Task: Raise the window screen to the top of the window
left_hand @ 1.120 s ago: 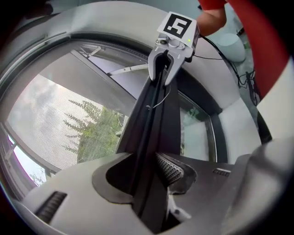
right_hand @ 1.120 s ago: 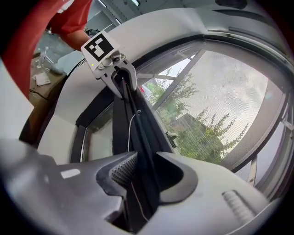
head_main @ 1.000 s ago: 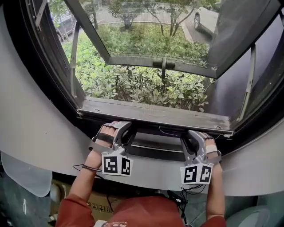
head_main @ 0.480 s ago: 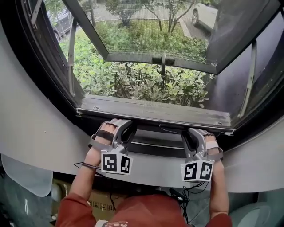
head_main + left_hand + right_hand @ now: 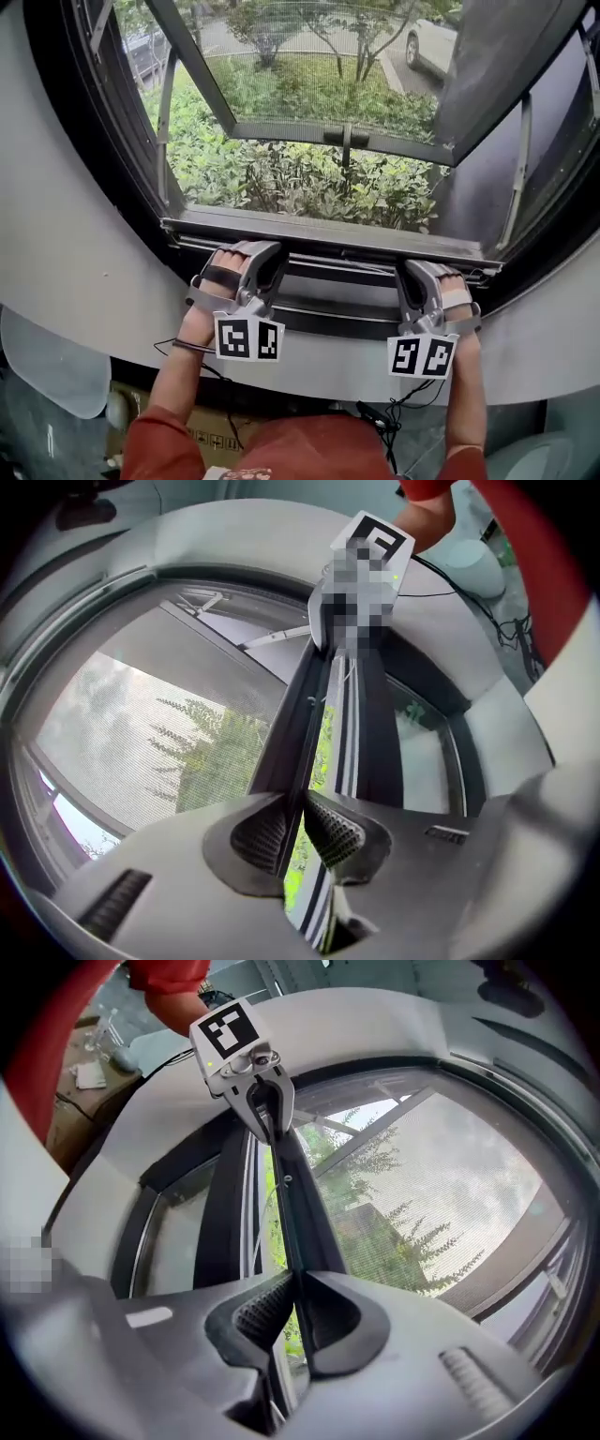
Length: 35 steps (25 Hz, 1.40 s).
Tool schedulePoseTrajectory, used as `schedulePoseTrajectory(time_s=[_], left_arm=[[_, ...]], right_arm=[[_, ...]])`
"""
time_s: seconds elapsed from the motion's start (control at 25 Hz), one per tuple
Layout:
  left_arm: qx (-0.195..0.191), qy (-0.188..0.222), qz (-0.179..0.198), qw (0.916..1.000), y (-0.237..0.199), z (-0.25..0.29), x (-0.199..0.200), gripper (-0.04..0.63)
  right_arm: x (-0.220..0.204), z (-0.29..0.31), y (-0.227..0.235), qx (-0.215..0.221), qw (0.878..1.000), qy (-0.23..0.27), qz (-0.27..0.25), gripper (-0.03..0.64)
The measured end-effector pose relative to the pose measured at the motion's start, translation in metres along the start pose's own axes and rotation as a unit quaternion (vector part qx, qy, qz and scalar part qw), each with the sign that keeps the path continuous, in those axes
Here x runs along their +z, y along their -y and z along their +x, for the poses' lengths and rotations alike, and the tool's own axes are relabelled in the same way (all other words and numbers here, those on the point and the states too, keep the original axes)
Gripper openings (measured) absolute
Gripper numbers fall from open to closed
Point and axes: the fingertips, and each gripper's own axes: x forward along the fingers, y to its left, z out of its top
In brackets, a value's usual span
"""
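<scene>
The window screen's grey bottom bar (image 5: 328, 240) runs across the window's lower edge. My left gripper (image 5: 251, 264) has its jaws around the bar's left part, and my right gripper (image 5: 419, 276) around its right part. Both sets of jaws have just been closing, with the bar's thin dark lip between them. In the left gripper view the ribbed pads (image 5: 255, 834) clamp the lip (image 5: 300, 726), with screen mesh (image 5: 159, 733) to its left. In the right gripper view the pads (image 5: 262, 1312) pinch the same lip (image 5: 300, 1213), with the mesh (image 5: 450, 1194) on the right.
Beyond the bar an outward-tilted sash (image 5: 328, 131) with a dark handle (image 5: 345, 138) hangs over green bushes (image 5: 300, 183). A white car (image 5: 436, 42) is parked outside. A white wall (image 5: 75, 281) rings the dark frame. Cables (image 5: 384, 417) dangle below the sill.
Both grippers have closed on the bottom bar. Grippers and bar have moved up a little together.
</scene>
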Motion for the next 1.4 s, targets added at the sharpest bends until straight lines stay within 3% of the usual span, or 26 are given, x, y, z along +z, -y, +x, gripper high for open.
schedulePoseTrajectory(time_s=[0.32, 0.56, 0.88, 1.4], left_arm=[[0.078, 0.000, 0.051, 0.9956, -0.061, -0.005, 0.020, 0.046], [0.125, -0.005, 0.092, 0.9879, -0.100, -0.011, 0.033, 0.044], [0.161, -0.014, 0.106, 0.9812, -0.143, -0.019, 0.048, 0.040], [0.232, -0.021, 0.165, 0.9583, -0.223, -0.032, 0.075, 0.041]], right_arm=[[0.017, -0.004, 0.058, -0.075, 0.994, -0.009, -0.079, 0.043], [0.029, -0.007, 0.098, -0.108, 0.988, -0.020, -0.105, 0.041], [0.044, -0.014, 0.141, -0.148, 0.981, -0.023, -0.121, 0.041], [0.071, -0.027, 0.222, -0.217, 0.963, -0.017, -0.157, 0.043]])
